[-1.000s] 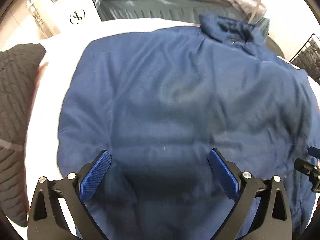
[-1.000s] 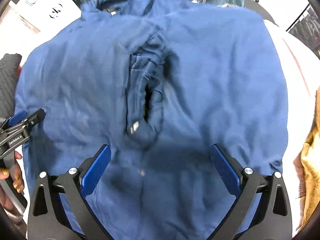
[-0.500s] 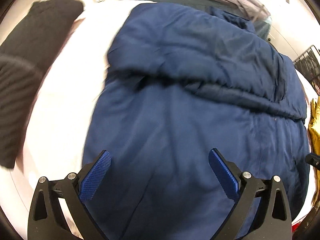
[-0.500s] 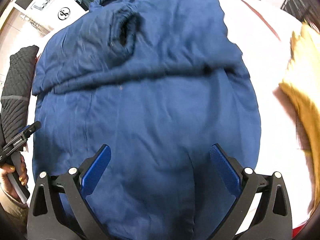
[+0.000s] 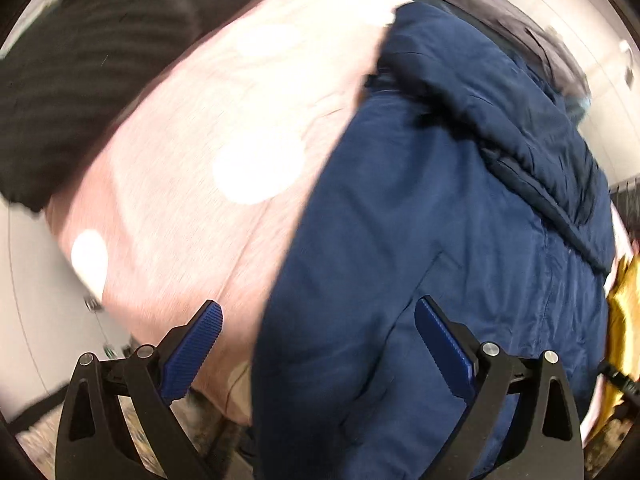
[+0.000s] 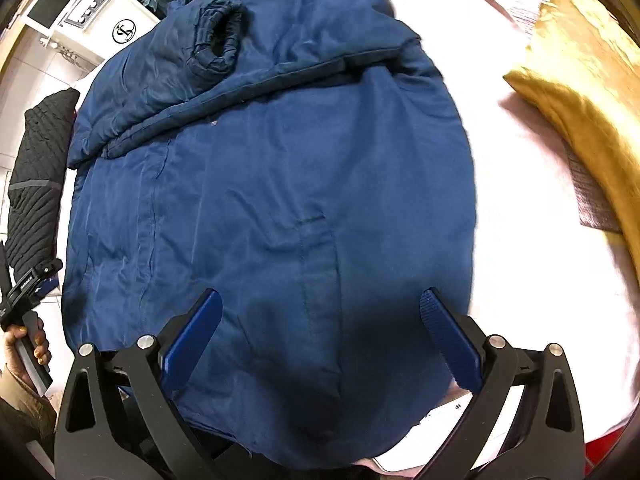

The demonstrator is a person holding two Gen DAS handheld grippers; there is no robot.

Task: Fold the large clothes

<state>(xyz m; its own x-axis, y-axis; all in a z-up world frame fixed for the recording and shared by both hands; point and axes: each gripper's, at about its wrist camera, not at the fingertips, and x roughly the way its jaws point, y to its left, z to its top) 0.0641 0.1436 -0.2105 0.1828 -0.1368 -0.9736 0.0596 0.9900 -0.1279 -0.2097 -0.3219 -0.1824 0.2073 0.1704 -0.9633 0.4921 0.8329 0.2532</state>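
Observation:
A large navy blue jacket lies on a pale pink bed, its upper part folded down, with a sleeve cuff on top at the far end. It also shows in the left wrist view. My right gripper is open and empty, hovering over the jacket's near hem. My left gripper is open and empty over the jacket's near left edge, where it meets the pink sheet. The left gripper also shows at the left edge of the right wrist view, held by a hand.
A black quilted garment lies left of the jacket, also in the left wrist view. A mustard yellow garment lies to the right. A white appliance stands beyond the bed. Dark clothes are piled at the far side.
Both grippers have pulled back toward the near edge of the bed. The left one swung left, so more pink sheet shows. The jacket's top part now lies folded down.

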